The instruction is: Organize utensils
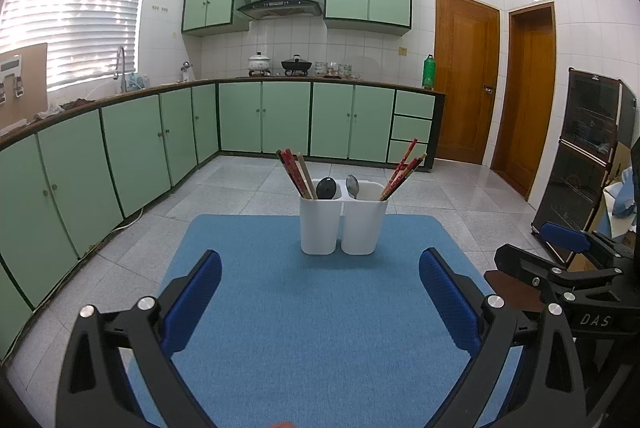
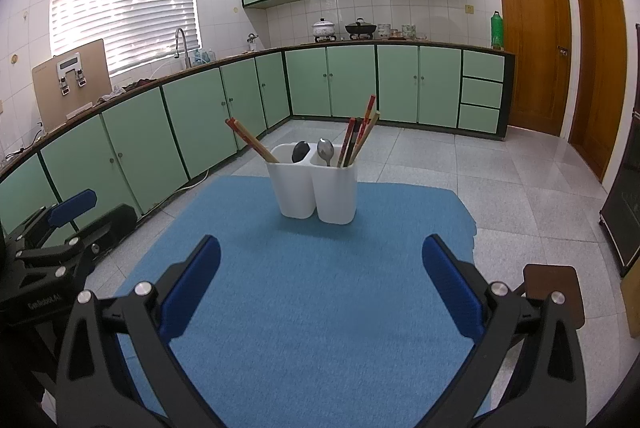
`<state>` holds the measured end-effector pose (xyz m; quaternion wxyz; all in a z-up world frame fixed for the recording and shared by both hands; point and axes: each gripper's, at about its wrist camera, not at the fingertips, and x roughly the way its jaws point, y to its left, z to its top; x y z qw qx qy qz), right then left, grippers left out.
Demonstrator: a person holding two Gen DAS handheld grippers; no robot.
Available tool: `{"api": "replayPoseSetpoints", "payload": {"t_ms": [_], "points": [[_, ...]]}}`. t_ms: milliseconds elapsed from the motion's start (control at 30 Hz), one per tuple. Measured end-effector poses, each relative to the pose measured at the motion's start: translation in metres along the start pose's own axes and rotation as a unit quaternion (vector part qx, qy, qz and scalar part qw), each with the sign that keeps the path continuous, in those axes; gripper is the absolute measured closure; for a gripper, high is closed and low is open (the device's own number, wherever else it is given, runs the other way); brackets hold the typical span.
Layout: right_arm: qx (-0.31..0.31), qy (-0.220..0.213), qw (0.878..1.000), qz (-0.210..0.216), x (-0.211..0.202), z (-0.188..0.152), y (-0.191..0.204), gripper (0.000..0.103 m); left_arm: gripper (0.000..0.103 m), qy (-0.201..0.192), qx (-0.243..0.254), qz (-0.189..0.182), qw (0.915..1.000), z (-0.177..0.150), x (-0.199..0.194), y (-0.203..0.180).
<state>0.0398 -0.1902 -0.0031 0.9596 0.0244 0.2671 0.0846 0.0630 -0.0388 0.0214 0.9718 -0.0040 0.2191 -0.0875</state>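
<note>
Two white utensil cups stand side by side on a blue mat (image 1: 320, 308). The left cup (image 1: 320, 224) holds chopsticks (image 1: 296, 172) and a black spoon (image 1: 326, 188). The right cup (image 1: 362, 226) holds a silver spoon (image 1: 352, 185) and more chopsticks (image 1: 404, 168). In the right wrist view the same cups (image 2: 296, 188) (image 2: 335, 192) sit ahead on the mat (image 2: 320, 288). My left gripper (image 1: 320, 268) is open and empty, short of the cups. My right gripper (image 2: 320, 252) is open and empty too, also short of them.
The mat covers a small table over a tiled floor. Green kitchen cabinets (image 1: 260, 116) run along the back and left. Two wooden doors (image 1: 464, 76) are at the right. A dark cabinet (image 1: 580, 164) stands at far right. The right gripper's body (image 1: 568, 268) shows beside the left one.
</note>
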Motion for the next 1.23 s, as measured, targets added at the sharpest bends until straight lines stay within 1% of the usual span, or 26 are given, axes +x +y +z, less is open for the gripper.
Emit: {"api": "replayPoseSetpoints", "payload": {"t_ms": [1233], "points": [[0.002, 0.008, 1.000, -0.004, 0.011, -0.006, -0.002, 0.005, 0.006, 0.007, -0.003, 0.000, 1.0000, -0.004, 0.006, 0.004]]}}
